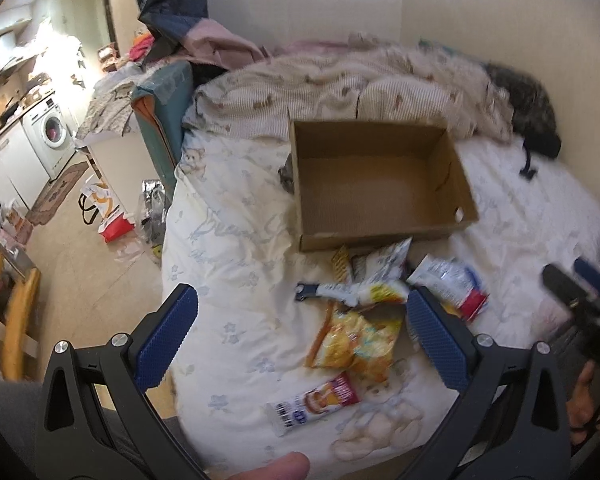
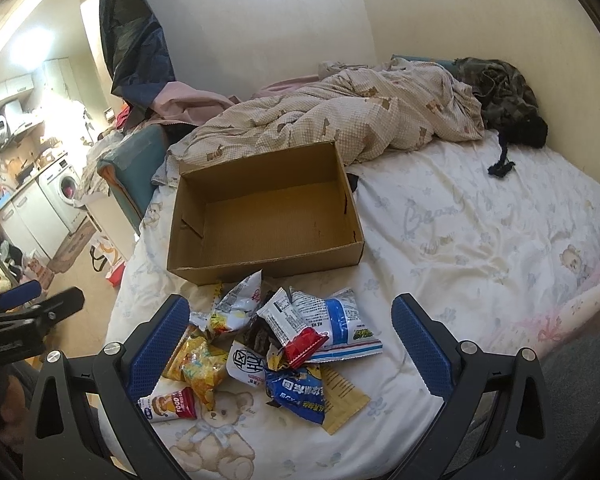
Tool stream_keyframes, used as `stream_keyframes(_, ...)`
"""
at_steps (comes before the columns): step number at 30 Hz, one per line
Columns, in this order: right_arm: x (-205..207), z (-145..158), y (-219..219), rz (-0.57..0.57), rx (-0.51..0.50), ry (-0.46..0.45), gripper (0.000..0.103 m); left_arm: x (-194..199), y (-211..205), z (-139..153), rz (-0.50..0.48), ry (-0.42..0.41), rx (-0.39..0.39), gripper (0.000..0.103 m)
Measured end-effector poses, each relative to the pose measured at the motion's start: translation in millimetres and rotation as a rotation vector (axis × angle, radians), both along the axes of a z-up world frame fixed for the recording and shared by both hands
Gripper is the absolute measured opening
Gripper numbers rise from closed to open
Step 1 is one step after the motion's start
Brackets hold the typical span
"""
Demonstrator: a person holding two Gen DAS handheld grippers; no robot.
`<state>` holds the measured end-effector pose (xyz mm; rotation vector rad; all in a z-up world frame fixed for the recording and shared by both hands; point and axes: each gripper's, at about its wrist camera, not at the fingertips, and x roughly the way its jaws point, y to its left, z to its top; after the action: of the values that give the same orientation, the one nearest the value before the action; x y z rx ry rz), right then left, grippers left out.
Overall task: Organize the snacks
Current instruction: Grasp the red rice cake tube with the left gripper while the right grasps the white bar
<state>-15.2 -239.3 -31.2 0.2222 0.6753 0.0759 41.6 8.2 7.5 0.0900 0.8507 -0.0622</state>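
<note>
Both grippers, our left gripper (image 1: 302, 328) and right gripper (image 2: 290, 344), hover spread wide and empty above the snack packets (image 2: 276, 340), which lie heaped on the bear-print bedsheet (image 2: 460, 232) just before the open cardboard box (image 2: 260, 212). Beyond it we see a rumpled quilt (image 2: 340, 120); a washing machine (image 1: 52, 136) stands far left.

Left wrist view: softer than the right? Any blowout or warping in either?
Left wrist: motion-smeared, quilt and snack pile soft; kitchen area blown out. Right wrist: sharper, print legible on the snack pile, kitchen area also overexposed. Both: strong fisheye bending, dark corner vignette.
</note>
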Motion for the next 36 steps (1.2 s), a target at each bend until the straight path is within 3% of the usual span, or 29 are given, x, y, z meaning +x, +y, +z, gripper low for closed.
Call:
stream_keyframes(2,1,-1,-3,-0.005,0.009,0.005,0.103,11,1,-11,-0.04,0.075,0.038,0.103)
stream_keyframes(5,5,-4,-6,-0.014,0.026,0.027,0.103,32,-4,-47,-0.139,0.297,0.113,0.103)
stream_keyframes(10,9,-10,-13,-0.042,0.034,0.062,0.103,41,-18,-126,-0.285,0.668,0.131,0.103)
stream_keyframes(12,10,-13,-16,-0.061,0.025,0.077,0.103,36,-29,-152,-0.34,0.76,0.183,0.102)
stream_keyframes(16,13,-20,-26,-0.094,0.054,0.118,0.103,33,-45,-175,-0.432,0.761,0.296,0.095)
stream_keyframes(22,15,-28,-41,-0.139,0.097,0.165,0.103,25,-51,-213,-0.512,0.863,0.372,0.081)
stream_keyframes(23,16,-29,-42,-0.145,0.097,0.172,0.103,21,-51,-218,-0.524,0.866,0.391,0.075)
stream_keyframes(25,18,-31,-43,-0.164,0.083,0.185,0.103,12,-54,-229,-0.53,0.878,0.401,0.035)
stream_keyframes(28,18,-32,-44,-0.178,0.075,0.194,0.103,1,-66,-226,-0.552,0.85,0.402,0.028)
stream_keyframes(31,18,-33,-46,-0.181,0.08,0.199,0.103,-13,-65,-211,-0.553,0.848,0.316,0.027)
stream_keyframes(33,19,-34,-48,-0.186,0.09,0.202,0.103,-21,-62,-191,-0.547,0.803,0.232,0.027)
stream_keyframes(36,20,-36,-53,-0.194,0.124,0.217,0.103,-24,-49,-161,-0.459,0.701,0.075,0.027)
